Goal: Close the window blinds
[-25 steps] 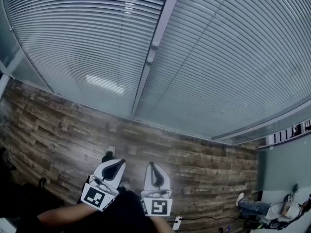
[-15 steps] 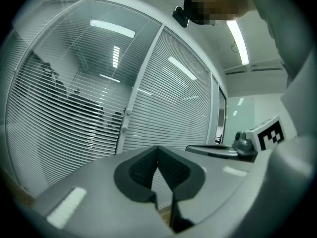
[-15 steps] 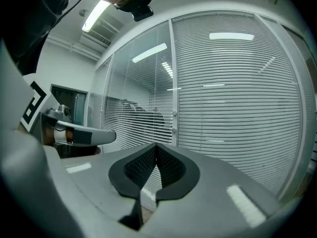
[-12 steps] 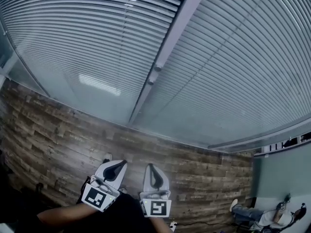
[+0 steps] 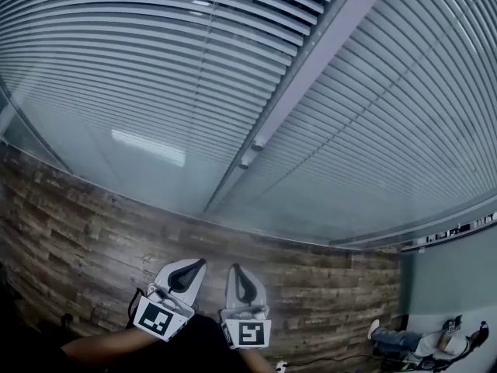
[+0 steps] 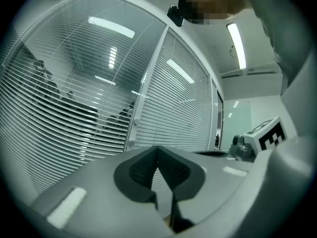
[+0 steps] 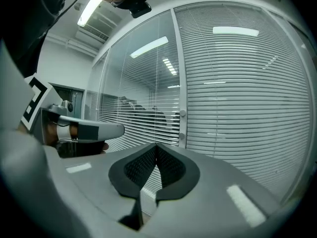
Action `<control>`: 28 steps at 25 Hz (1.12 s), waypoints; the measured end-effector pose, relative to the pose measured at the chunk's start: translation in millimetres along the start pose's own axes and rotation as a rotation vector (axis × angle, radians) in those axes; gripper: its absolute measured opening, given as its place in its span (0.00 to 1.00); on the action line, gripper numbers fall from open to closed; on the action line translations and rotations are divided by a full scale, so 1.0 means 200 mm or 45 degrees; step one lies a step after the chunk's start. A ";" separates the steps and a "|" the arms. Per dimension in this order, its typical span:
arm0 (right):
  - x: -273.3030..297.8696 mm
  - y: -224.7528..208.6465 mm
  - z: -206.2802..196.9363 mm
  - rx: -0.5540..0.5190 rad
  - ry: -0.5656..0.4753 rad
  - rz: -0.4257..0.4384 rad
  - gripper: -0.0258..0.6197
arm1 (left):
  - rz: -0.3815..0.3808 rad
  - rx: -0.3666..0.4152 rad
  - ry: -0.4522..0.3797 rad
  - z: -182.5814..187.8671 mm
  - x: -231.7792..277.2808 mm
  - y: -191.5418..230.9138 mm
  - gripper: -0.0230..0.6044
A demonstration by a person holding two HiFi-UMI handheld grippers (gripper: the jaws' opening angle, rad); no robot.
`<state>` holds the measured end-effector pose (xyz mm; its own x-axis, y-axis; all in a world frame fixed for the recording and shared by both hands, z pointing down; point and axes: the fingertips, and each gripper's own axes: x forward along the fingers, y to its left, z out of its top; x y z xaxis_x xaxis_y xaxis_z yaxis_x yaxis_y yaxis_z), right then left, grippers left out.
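White slatted blinds hang behind a glass wall in two panels, the left panel [image 5: 132, 68] and the right panel [image 5: 388, 130], split by a pale mullion [image 5: 311, 68] carrying two small round knobs [image 5: 258, 141]. In the left gripper view the left panel [image 6: 59, 108] has tilted slats I can see through, while the right panel [image 6: 178, 118] looks denser. My left gripper [image 5: 199, 263] and right gripper [image 5: 233, 269] are held side by side, low and short of the glass, both shut and empty. The knobs [image 7: 182, 114] lie just right of the right gripper [image 7: 156, 146], and up and left of the left gripper [image 6: 158, 148].
A wood-plank floor [image 5: 93, 224] runs along the foot of the glass wall. At the lower right sits a person [image 5: 423, 339] by a green wall [image 5: 450, 278]. Ceiling lights reflect in the glass [image 5: 147, 146]. The left gripper's body [image 7: 79, 130] shows at the left of the right gripper view.
Both grippers have moved together toward the glass wall, staying shut. The blinds loom larger and the mullion with its knobs has shifted right and lower in the head view.
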<state>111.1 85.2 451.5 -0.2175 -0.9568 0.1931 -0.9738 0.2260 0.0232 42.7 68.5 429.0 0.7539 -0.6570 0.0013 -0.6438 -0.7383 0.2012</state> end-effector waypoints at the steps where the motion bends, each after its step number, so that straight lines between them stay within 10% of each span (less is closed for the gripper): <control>1: 0.03 0.01 0.01 -0.014 -0.001 0.000 0.04 | -0.002 -0.001 -0.010 0.01 0.01 0.03 0.04; 11: 0.32 0.11 0.17 -0.019 -0.082 -0.029 0.04 | -0.091 -0.055 -0.045 0.04 0.11 0.25 0.04; 28: 0.54 -0.25 0.34 -0.108 -0.137 -0.044 0.04 | 0.079 0.003 -0.046 0.11 0.33 0.34 0.04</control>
<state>132.5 -42.9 404.1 -0.1945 -0.9772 0.0846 -0.9727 0.2033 0.1120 45.7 -29.8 420.6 0.7072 -0.7067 -0.0213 -0.6896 -0.6961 0.1996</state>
